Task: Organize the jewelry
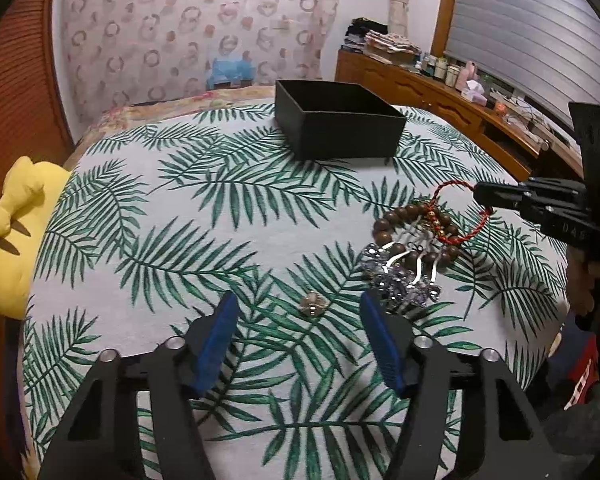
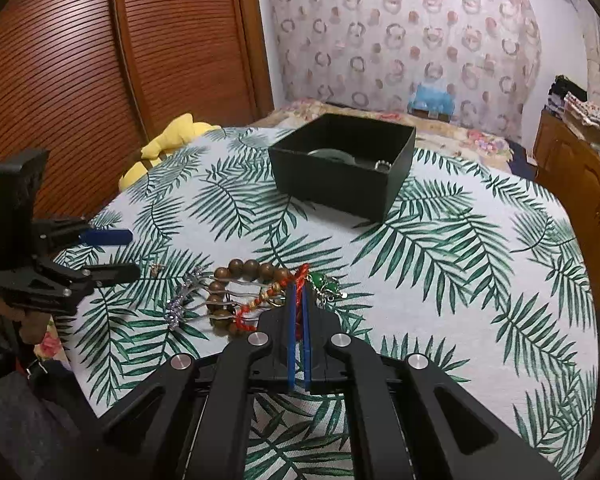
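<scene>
Now right hand-held gripper [image 2: 299, 292] pinches twisted red cord [image 2: 247, 312]; left hand-held gripper [image 1: 298, 308] spread.

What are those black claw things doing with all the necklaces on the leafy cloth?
A person is tidying jewelry into the black box. The right gripper is pinched shut on the red cord. The left gripper is open, with a little ring between its fingers. The wooden bead bracelet and sparkly hair comb lie waiting.

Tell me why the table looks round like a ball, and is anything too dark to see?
Both wrist views: fisheye lenses bulge the leaf-print cloth and blacken the corners. Right wrist view: the black box interior is shadowy, its contents hard to identify.
</scene>
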A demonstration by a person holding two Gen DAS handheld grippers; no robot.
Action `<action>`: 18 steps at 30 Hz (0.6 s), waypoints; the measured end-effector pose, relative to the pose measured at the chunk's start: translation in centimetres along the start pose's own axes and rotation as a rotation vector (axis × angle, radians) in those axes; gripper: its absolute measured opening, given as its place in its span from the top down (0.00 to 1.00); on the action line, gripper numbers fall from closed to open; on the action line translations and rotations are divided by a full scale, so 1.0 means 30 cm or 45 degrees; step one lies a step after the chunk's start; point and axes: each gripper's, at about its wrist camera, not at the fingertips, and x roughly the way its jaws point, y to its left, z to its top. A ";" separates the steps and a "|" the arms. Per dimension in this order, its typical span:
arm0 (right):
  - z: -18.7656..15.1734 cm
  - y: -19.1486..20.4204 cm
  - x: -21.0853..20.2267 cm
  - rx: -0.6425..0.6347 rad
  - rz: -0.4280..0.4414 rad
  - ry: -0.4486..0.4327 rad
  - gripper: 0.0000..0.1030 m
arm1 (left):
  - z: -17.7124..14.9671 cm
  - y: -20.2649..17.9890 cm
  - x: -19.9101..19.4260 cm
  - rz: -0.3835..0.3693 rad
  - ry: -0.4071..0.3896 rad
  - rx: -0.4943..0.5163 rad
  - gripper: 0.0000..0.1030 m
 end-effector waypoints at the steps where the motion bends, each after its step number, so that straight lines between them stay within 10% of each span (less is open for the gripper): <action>1: 0.001 0.005 -0.004 -0.007 -0.004 -0.005 0.97 | 0.001 -0.002 0.000 -0.005 0.000 0.000 0.47; 18: 0.004 0.041 0.000 -0.033 0.020 -0.005 0.97 | -0.008 -0.045 0.059 0.005 0.023 0.036 0.81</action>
